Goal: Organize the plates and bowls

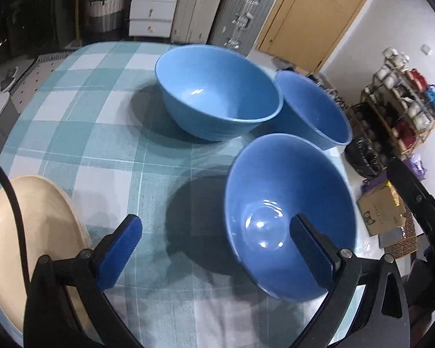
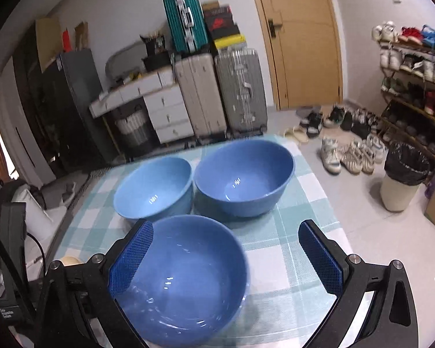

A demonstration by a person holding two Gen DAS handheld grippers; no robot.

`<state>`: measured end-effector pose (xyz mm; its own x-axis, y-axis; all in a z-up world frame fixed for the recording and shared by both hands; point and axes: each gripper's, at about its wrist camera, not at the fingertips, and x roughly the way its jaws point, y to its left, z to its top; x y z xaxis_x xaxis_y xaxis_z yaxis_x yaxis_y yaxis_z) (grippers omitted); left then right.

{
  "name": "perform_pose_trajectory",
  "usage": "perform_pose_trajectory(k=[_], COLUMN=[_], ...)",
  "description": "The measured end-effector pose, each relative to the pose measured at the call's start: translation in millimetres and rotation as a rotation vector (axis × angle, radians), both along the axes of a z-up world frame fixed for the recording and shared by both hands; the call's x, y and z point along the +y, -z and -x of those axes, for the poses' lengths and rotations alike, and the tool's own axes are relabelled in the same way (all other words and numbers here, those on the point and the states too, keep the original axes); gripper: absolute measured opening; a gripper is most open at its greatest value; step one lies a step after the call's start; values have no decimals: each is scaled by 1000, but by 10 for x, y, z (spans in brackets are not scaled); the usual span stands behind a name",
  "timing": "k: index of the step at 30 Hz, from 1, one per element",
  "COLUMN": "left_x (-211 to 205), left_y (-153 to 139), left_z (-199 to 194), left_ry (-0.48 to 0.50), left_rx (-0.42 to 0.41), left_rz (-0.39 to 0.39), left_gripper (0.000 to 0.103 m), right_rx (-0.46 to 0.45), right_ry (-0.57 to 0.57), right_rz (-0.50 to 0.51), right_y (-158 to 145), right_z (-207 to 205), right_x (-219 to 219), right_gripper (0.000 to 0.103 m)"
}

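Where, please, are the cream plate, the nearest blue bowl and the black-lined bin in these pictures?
cream plate (image 1: pixel 40 232), left wrist view, on its inner surface.
nearest blue bowl (image 2: pixel 188 266), right wrist view, on its inside bottom.
black-lined bin (image 2: pixel 398 191), right wrist view, on its pale outer wall.

Left claw (image 1: pixel 214 232) spread wide, gripping nothing. Right claw (image 2: pixel 226 239) likewise spread wide, gripping nothing.

Both wrist views look down closely, sharing three blue bowls (image 1: pixel 290 211).
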<state>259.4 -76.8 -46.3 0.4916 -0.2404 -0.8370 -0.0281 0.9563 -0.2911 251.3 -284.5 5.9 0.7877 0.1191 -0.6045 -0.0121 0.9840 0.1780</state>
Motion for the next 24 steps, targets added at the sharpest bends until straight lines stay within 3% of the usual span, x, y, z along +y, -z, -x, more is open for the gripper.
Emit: perform_pose_trajectory(k=[3,6,8,9,10,12,14,15,17,19,24], left_x=[-29,-34,-37,-39,-36,-24,-38,-33,-32,-53,-140], left_y=[91,84,89,102,121,169,227,247,288,322,333], left_z=[-92,-90,-110,-129,-145,-168,-207,-212,-230,-247,-237], left_ry=[44,57,60,65,58,50,54,49,42,63,74], left_rx=[67,57,58,70,87,113,143,145,158,177,189], left_rz=[-4,11,20,29,31,68,110,114,135,173,175], left_gripper=[102,102,101,100,97,88,87,83,74,43,35], right_rx=[118,186,228,249,269,313,337,346,363,379,406], right_ry=[-44,-50,-46,-60,-65,-75,-76,-75,-89,-93,-137], right_rz=[6,36,36,25,19,-1,-11,-8,-34,-58,-109], right_y=[148,266,352,391,434,536,621,655,729,778,845], right_z=[-270,-376,-423,-460,-486,-517,-528,-534,-553,-572,-593], right_x=[-51,-74,-97,-111,-127,-166,-207,-217,-241,-261,-256], right_gripper=[101,100,91,78,72,71,62,55,52,42,16])
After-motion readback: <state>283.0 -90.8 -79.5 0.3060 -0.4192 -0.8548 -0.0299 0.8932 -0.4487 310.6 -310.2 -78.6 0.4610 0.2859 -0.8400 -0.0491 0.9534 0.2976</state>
